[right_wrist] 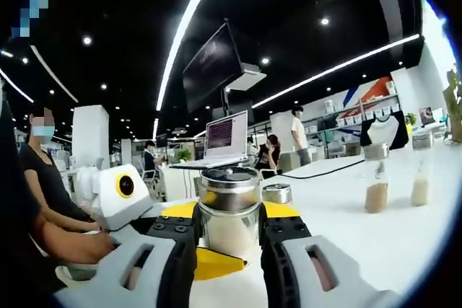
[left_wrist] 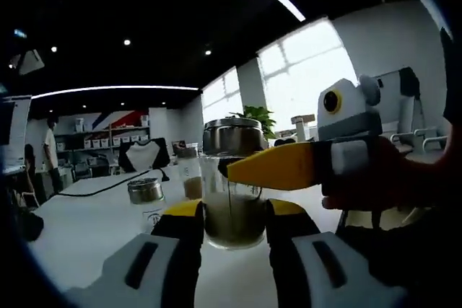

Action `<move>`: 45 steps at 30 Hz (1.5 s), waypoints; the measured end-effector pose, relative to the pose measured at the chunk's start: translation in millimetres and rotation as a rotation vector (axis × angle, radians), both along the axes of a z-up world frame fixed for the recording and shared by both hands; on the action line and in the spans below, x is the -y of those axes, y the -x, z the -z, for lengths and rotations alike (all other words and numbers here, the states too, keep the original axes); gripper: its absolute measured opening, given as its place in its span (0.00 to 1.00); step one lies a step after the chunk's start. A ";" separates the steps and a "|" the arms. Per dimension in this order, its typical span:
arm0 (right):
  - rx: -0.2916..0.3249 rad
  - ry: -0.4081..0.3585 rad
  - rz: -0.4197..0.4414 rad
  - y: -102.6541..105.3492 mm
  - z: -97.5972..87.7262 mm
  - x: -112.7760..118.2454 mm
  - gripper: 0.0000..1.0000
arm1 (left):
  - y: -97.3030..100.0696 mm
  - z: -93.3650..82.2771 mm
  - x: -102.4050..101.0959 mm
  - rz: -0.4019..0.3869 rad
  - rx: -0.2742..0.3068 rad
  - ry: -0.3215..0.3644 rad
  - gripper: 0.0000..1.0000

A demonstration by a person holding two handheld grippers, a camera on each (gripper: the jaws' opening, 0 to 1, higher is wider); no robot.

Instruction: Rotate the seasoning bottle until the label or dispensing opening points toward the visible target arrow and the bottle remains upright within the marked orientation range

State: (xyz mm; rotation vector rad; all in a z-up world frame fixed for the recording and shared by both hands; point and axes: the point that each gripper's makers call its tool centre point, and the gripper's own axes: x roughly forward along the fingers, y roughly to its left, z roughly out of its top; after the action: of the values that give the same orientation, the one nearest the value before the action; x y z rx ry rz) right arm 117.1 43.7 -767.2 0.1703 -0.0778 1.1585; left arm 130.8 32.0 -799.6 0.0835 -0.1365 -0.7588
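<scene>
The seasoning bottle (left_wrist: 232, 225) is clear glass with a steel lid and holds greyish-brown seasoning. It stands upright on the white table (left_wrist: 94, 229). My left gripper (left_wrist: 232, 210) has its yellow-padded jaws pressed against both sides of the lower body. From the right, my right gripper (left_wrist: 289, 167) reaches in, one yellow jaw lying across the bottle's neck. In the right gripper view the same bottle (right_wrist: 229, 194) sits between my right gripper's (right_wrist: 229, 216) jaws, which touch both its sides. The left gripper (right_wrist: 209, 263) comes in low from the left, under the bottle.
A low metal-lidded jar (left_wrist: 146, 191) and another spice bottle (left_wrist: 191, 178) stand behind to the left. Two spice bottles (right_wrist: 375, 182) (right_wrist: 421, 178), a low jar (right_wrist: 277, 192) and a laptop (right_wrist: 226, 138) share the table. A seated person's arm (right_wrist: 65, 244) is at the left.
</scene>
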 end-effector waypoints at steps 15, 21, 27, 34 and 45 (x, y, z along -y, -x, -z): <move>0.024 0.037 0.093 -4.1 6.9 -10.8 0.33 | -4.9 7.7 -0.5 -0.127 -0.004 -0.035 0.36; 0.047 0.121 0.136 -7.7 12.2 -14.3 0.32 | -8.4 12.4 -4.2 -0.117 -0.034 -0.008 0.36; 0.021 0.089 0.109 -15.0 9.1 -10.1 0.31 | -7.5 9.7 -2.3 -0.071 -0.036 0.017 0.36; 0.061 0.110 0.141 -42.0 4.7 6.0 0.31 | -9.1 14.4 -6.4 -0.064 -0.093 0.032 0.48; 0.051 0.171 0.156 -81.3 10.6 29.8 0.31 | -14.3 23.1 -9.0 -0.084 -0.149 0.008 0.74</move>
State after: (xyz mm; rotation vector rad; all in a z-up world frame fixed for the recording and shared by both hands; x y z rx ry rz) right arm 198.4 13.8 -777.8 -0.0168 -0.0358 1.0082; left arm 145.0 40.9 -822.7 0.0241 0.0060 -0.6785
